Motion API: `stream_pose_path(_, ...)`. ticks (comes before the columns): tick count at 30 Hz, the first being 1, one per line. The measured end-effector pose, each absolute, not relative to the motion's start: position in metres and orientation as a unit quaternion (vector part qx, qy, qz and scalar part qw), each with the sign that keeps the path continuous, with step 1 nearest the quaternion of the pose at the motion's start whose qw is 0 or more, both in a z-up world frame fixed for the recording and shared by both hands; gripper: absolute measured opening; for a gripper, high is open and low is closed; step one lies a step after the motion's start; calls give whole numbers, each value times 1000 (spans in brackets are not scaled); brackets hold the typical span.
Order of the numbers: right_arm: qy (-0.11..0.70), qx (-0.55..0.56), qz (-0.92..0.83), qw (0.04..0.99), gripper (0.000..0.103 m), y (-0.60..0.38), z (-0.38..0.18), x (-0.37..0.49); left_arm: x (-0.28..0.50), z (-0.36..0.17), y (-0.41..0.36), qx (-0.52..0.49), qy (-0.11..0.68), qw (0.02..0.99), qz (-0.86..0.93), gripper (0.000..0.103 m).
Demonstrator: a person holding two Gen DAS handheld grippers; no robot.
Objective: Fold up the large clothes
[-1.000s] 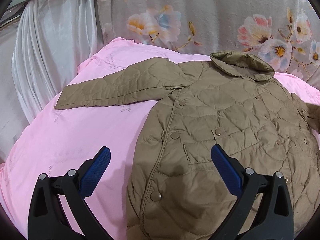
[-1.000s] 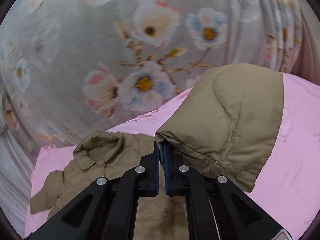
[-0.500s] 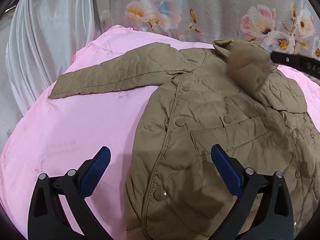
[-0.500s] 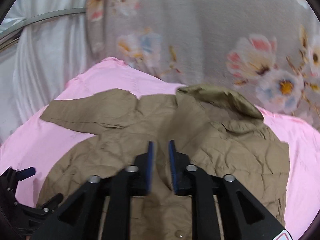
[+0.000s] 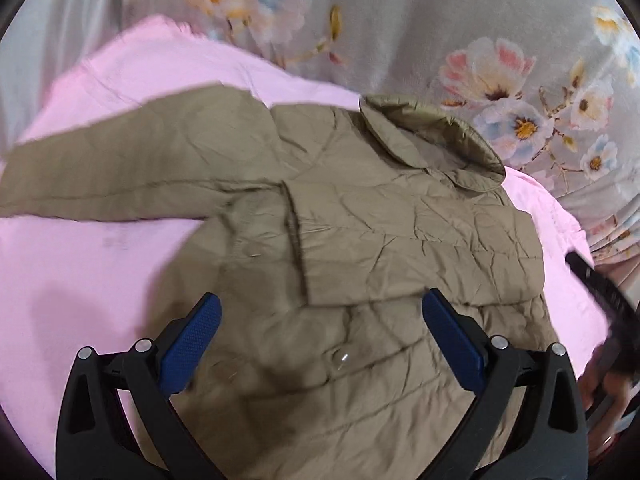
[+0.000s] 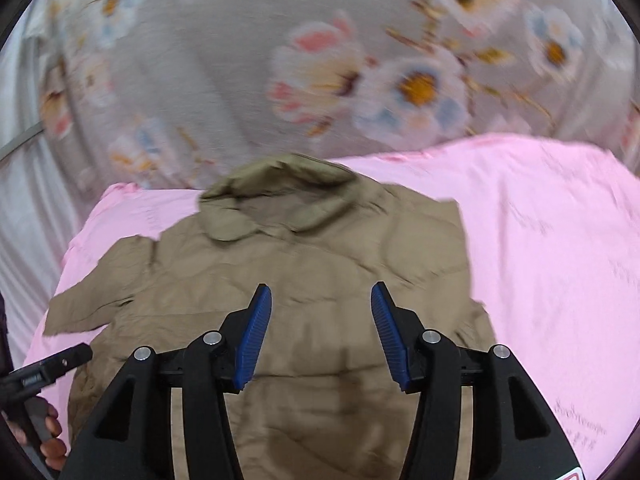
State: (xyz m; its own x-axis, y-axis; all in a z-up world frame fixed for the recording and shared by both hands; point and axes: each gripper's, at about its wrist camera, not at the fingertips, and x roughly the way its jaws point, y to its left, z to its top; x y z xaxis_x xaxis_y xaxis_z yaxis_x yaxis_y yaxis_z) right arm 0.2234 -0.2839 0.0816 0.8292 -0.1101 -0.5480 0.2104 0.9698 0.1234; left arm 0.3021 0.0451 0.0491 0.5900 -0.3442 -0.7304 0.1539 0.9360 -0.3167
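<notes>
An olive quilted jacket (image 5: 360, 248) lies collar-away on a pink sheet (image 5: 80, 264). Its right sleeve is folded across the chest; the left sleeve (image 5: 132, 168) stretches out flat to the left. My left gripper (image 5: 320, 344) is open and empty above the jacket's lower front. In the right wrist view the jacket (image 6: 320, 256) lies below my right gripper (image 6: 320, 328), which is open and empty over the jacket's middle.
A grey floral curtain (image 5: 400, 20) hangs behind the bed. White drapery (image 6: 24, 208) hangs at the left. The right gripper's body shows at the right edge of the left wrist view (image 5: 604, 300). Bare pink sheet (image 6: 560, 260) lies right of the jacket.
The right gripper carried the right sleeve over the jacket's chest, let it go and opened. The left gripper stayed open and moved in closer over the jacket.
</notes>
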Motion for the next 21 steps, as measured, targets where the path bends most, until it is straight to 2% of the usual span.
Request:
stream_pose_path(5,310,168,-113,929,52,-337,49,222,339,22,30,-158,474,855,-140,97)
stream_pose_path(7,322,207,-112,917,52,-355,36,223,345,22,25,-161,471,856,-139,90)
stream_pose_path(8,328,228,-111,910,52,-363,29,226,347,22,24,-161,471,856,-141,77)
stream_pose_path(9,334,249,-110,903,52,-370,22,228,351,21,20,-161,475,853,-145,59)
stream_pose_path(10,337,267,-107,896,52,-376,16,231,353,21,18,-159,478,851,-146,53)
stream_pose_path(11,338,280,-104,893,52,-379,12,234,358,21,15,-152,480,852,-139,38)
stream_pose_path(12,338,290,-103,889,52,-383,10,238,362,23,12,-140,478,857,-130,12)
stream_pose_path(13,336,302,-101,886,52,-386,8,243,366,26,9,-129,473,862,-126,7)
stream_pose_path(14,335,308,-99,885,46,-388,9,247,369,29,9,-126,470,865,-125,4)
stream_pose_path(15,333,312,-97,885,35,-389,10,252,372,37,9,-122,457,872,-124,2)
stream_pose_path(16,327,309,-97,888,10,-389,15,257,373,45,11,-115,442,881,-122,2)
stream_pose_path(17,320,302,-97,893,7,-388,20,260,374,56,10,-105,425,891,-121,2)
stream_pose_path(21,226,259,-79,936,6,-370,64,244,372,98,2,-71,351,926,-124,1)
